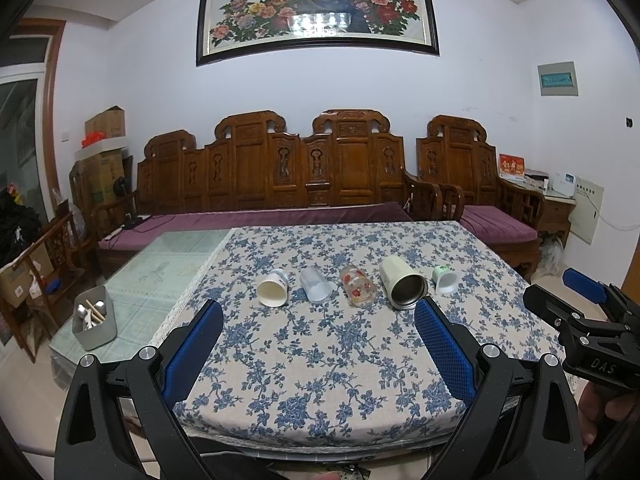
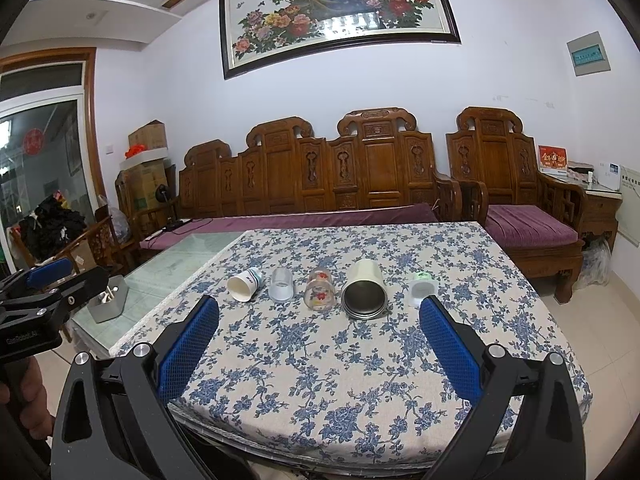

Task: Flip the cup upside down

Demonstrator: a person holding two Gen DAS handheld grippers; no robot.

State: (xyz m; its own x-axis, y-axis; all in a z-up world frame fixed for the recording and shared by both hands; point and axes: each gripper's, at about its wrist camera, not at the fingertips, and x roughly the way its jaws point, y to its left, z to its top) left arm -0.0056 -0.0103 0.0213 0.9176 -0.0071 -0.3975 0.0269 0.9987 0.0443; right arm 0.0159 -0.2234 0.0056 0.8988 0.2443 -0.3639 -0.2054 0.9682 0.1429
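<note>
Several cups lie on their sides in a row on the blue-flowered tablecloth (image 1: pixel 320 360): a white paper cup (image 1: pixel 273 288) (image 2: pixel 244 284), a frosted plastic cup (image 1: pixel 316 285) (image 2: pixel 281 285), a flowered glass (image 1: pixel 357 285) (image 2: pixel 319 288), a cream steel tumbler (image 1: pixel 402 283) (image 2: pixel 365 287) and a small green-and-white cup (image 1: pixel 444 278) (image 2: pixel 422 287). Their mouths face me. My left gripper (image 1: pixel 319 356) is open and empty, in front of the row. My right gripper (image 2: pixel 319 354) is open and empty, also short of the cups; it also shows in the left wrist view (image 1: pixel 576 304).
A grey holder with utensils (image 1: pixel 94 322) (image 2: pixel 108 300) stands on the glass-topped table part to the left. A carved wooden bench (image 1: pixel 280 176) and chair (image 1: pixel 480 184) stand behind the table. Cardboard boxes (image 1: pixel 104 152) are stacked at the back left.
</note>
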